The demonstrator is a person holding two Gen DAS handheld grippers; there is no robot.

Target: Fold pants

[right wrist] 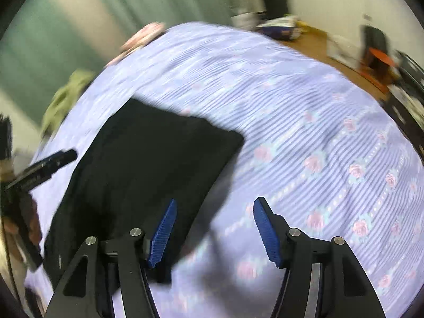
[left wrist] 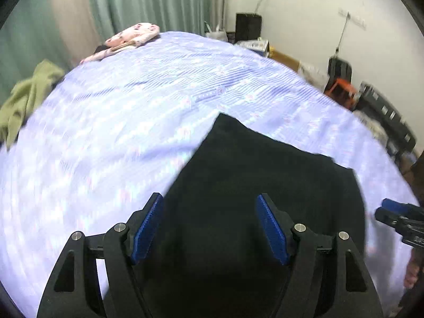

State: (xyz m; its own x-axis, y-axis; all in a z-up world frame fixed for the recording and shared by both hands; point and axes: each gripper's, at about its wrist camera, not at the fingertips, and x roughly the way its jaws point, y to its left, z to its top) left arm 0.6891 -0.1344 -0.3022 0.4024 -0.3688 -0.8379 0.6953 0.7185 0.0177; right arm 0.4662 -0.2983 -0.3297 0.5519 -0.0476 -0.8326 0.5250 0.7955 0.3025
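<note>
The black pants [left wrist: 254,175] lie folded flat in a compact block on the lilac striped bedspread [left wrist: 132,111]. My left gripper [left wrist: 209,225] is open and empty, hovering above the near part of the pants. My right gripper [right wrist: 213,228] is open and empty, above the right edge of the pants [right wrist: 148,164], which also show in the right wrist view. The right gripper shows at the right edge of the left wrist view [left wrist: 400,220]; the left gripper shows at the left of the right wrist view [right wrist: 39,169].
A pink patterned pillow [left wrist: 132,37] and a green cloth [left wrist: 23,98] lie at the bed's far left. A desk with boxes [right wrist: 286,26], a black chair and an orange stool [left wrist: 341,90] stand beyond the bed's right side. Green curtains hang behind.
</note>
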